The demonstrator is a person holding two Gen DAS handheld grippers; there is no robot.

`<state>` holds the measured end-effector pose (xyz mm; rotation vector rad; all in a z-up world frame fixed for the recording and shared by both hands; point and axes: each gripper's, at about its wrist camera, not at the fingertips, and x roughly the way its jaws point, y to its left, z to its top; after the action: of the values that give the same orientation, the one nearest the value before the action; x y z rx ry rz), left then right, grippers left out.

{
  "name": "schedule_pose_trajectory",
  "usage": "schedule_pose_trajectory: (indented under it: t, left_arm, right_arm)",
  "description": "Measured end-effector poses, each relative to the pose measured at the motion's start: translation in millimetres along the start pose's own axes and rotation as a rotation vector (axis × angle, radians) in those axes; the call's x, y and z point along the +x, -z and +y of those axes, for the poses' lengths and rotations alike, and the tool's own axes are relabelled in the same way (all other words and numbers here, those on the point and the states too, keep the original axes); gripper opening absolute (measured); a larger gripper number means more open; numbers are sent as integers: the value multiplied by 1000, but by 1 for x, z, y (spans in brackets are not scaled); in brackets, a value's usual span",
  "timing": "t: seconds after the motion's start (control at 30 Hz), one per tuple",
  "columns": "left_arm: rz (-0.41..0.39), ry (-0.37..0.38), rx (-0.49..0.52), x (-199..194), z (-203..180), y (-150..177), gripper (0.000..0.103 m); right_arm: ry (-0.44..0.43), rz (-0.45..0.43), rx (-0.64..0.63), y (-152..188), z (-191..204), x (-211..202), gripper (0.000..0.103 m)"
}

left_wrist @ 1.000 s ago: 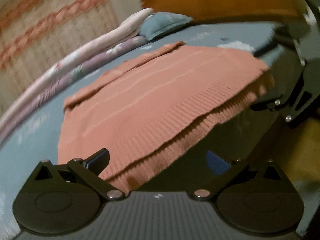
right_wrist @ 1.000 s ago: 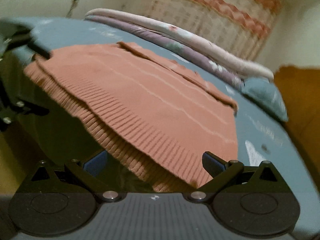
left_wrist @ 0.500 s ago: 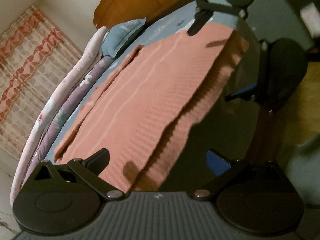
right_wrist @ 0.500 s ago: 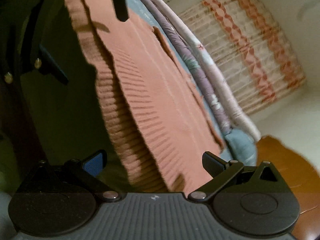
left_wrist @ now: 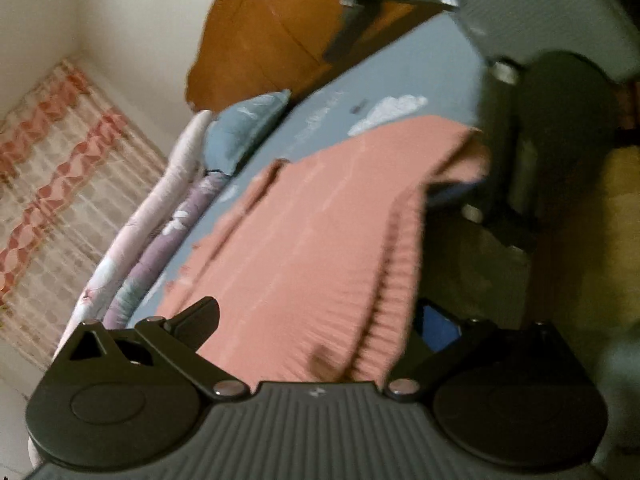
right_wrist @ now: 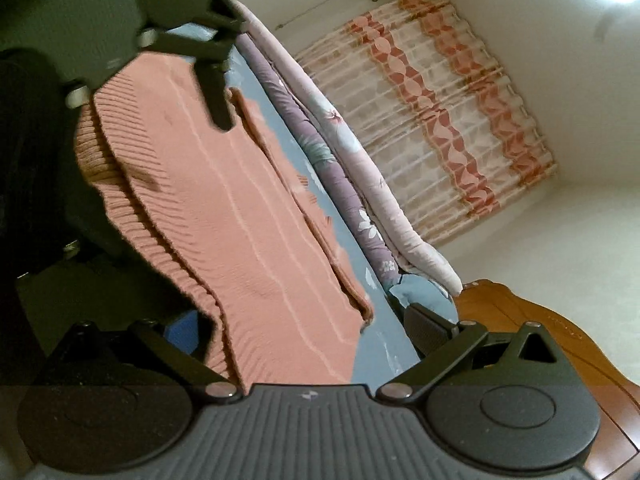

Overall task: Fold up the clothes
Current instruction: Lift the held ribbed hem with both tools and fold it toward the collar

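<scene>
Salmon sweater [left_wrist: 320, 240] on bed [left_wrist: 400, 80], ribbed hem between wide-spread fingers of left gripper [left_wrist: 320, 320] and right gripper [right_wrist: 304, 328]; long axis runs away from fingers.

Pretty clearly a bedroom in someone's home: there's a bed [left_wrist: 420, 68] with a blue sheet ahead of the tongs, rolled floral quilts [right_wrist: 352, 168] along its far side, a wooden headboard [left_wrist: 272, 36], and patterned curtains [right_wrist: 448, 104] beyond.
</scene>
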<state>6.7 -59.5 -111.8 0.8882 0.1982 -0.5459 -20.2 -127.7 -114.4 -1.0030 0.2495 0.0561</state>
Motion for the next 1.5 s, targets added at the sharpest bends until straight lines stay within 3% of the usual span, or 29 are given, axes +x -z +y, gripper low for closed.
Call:
schedule_pose_trajectory:
  t: [0.13,0.33,0.63,0.87,1.0,1.23,1.37,1.5]
  left_arm:
    - [-9,-18,-49,-2,18,-5,102]
    - [-13,-7,-45,-6,18,-8,102]
    - [74,-34,36,-5,12,17,102]
    - [21,-55,101,10,0,1,103]
    - [67,-134,177,14,5,7,103]
    - [197,-246,407,8,8,42,103]
    - [240,-279,434,11,12,51,103]
    - [226,-281,441,26,6,37,103]
  right_arm:
    - [-37,10,-5,3,6,9,103]
    - [-56,-26,34,-11,18,27,103]
    - [1,37,17,0,8,38,103]
    - [18,31,66,-8,-2,44,103]
    - [11,30,64,-4,-6,44,103]
    - [6,29,44,0,-3,43,103]
    - [5,31,39,0,-1,43,103]
    - [-2,22,40,-7,7,43,103]
